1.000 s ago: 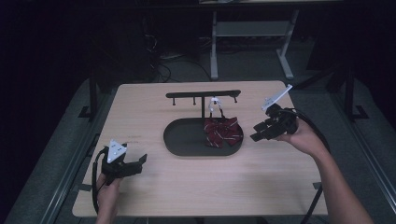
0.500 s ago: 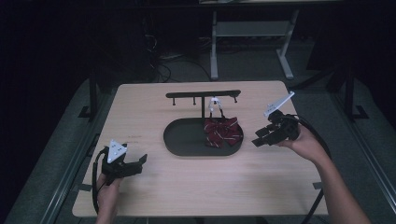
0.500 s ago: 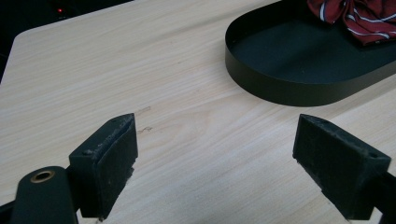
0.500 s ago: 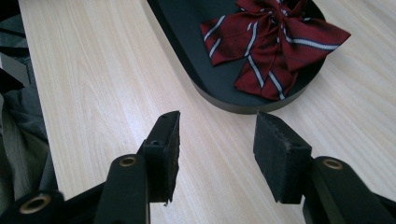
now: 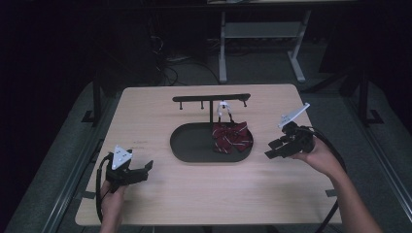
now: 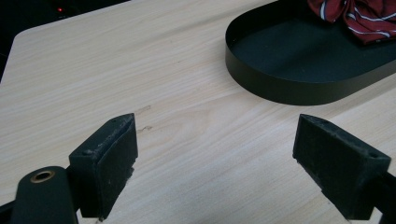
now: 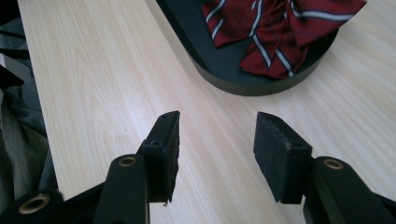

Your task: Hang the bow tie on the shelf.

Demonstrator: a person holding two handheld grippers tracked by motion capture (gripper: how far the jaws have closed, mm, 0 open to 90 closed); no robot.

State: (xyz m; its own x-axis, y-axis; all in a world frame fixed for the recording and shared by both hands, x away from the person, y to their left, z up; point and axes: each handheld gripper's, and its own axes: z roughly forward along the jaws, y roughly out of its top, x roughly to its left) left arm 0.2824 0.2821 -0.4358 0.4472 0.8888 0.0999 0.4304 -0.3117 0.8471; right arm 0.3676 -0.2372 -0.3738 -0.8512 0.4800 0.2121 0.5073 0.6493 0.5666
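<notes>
Both the left tongs [image 5: 145, 168] and right tongs [image 5: 273, 148] gape wide and hold nothing above the counter [image 5: 145, 116], while the striped red tie [image 5: 232, 136] lies in the black tray's [image 5: 187, 145] right end.

Dim lab: lone wooden table [image 5: 160, 111], cables (floor) [image 5: 167, 73], metal frame [image 5: 257, 34].

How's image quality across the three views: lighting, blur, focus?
High view: table evenly lit, surroundings nearly black, slightly soft overall. Left gripper view: bright and even, wood grain sharp, the tray a flat black. Right gripper view: striped bow tie and grain crisp, near jaws a touch soft; no glare.
</notes>
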